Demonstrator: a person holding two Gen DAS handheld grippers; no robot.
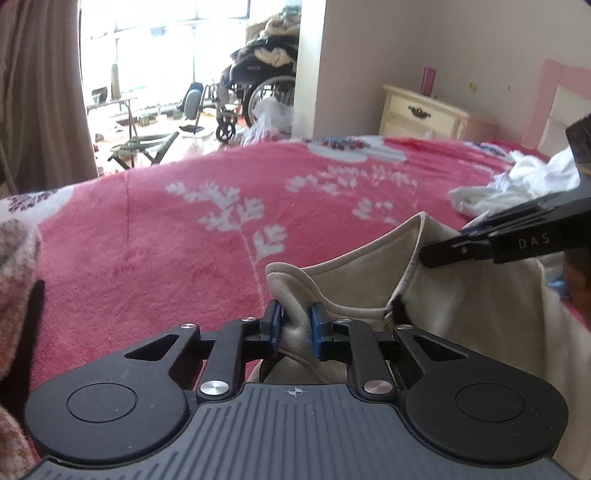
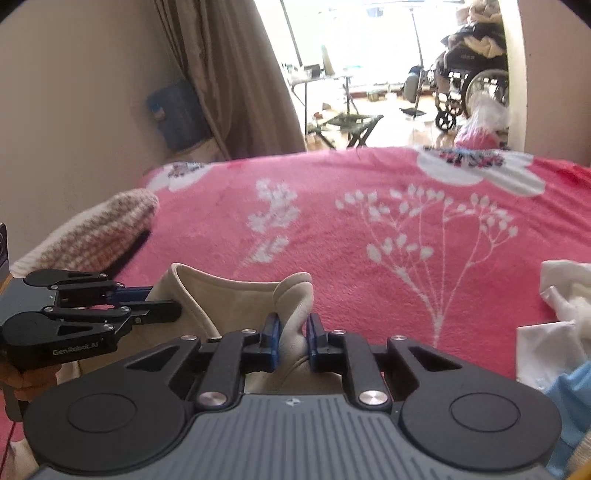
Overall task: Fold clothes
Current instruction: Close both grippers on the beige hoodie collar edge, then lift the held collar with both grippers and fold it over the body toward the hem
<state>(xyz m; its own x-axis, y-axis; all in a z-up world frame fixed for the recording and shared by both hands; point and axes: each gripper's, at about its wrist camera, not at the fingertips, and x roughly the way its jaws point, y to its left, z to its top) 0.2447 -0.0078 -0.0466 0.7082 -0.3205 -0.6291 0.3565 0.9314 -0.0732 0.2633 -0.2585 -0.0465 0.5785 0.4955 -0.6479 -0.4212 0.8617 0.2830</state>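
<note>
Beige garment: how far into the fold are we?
Early. Done: both grippers are shut on the beige garment, left gripper and right gripper each pinching an edge of it above the pink blanket. In hand: that garment. Left: no fold shows yet, and the crumpled white clothes lie untouched.

A bed covered with a pink blanket (image 1: 184, 236) with white plant patterns fills the middle of the room. Behind it, a wide opening lets in strong daylight from big windows (image 1: 166, 22). A brown curtain (image 1: 40, 92) hangs at the left. A wheelchair (image 1: 258, 85) loaded with cloth stands by the plain beige wall (image 1: 461, 44). A cream nightstand (image 1: 424, 110) sits near a pink headboard (image 1: 554, 96).
</note>
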